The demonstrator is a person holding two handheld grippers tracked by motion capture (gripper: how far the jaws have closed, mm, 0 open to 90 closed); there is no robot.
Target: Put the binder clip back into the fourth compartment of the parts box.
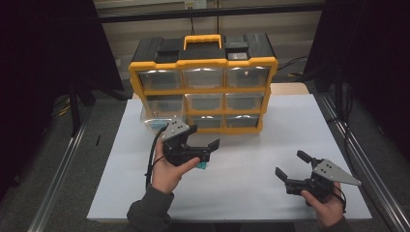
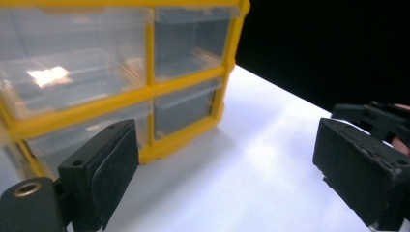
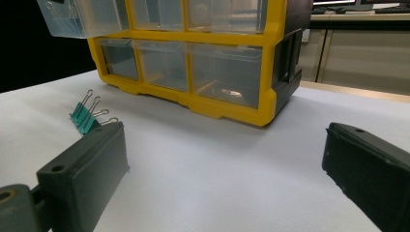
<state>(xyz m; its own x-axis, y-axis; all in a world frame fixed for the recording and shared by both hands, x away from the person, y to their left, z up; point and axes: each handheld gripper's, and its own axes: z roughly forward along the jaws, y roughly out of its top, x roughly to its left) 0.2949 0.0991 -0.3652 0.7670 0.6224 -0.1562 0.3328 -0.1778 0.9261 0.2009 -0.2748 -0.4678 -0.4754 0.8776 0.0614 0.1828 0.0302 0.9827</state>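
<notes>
On the white worktop (image 1: 251, 145), just under the left gripper (image 1: 203, 137), lies a small bunch of teal binder clips (image 3: 86, 117), their wire handles pointing up and away toward the yellow drawer cabinet (image 1: 203, 89). Both grippers have fingers spread wide and hold nothing; the right gripper (image 1: 290, 166) hovers well apart.

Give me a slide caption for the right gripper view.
Open right gripper faces green binder clips on the white table before a yellow drawer organizer.
</notes>
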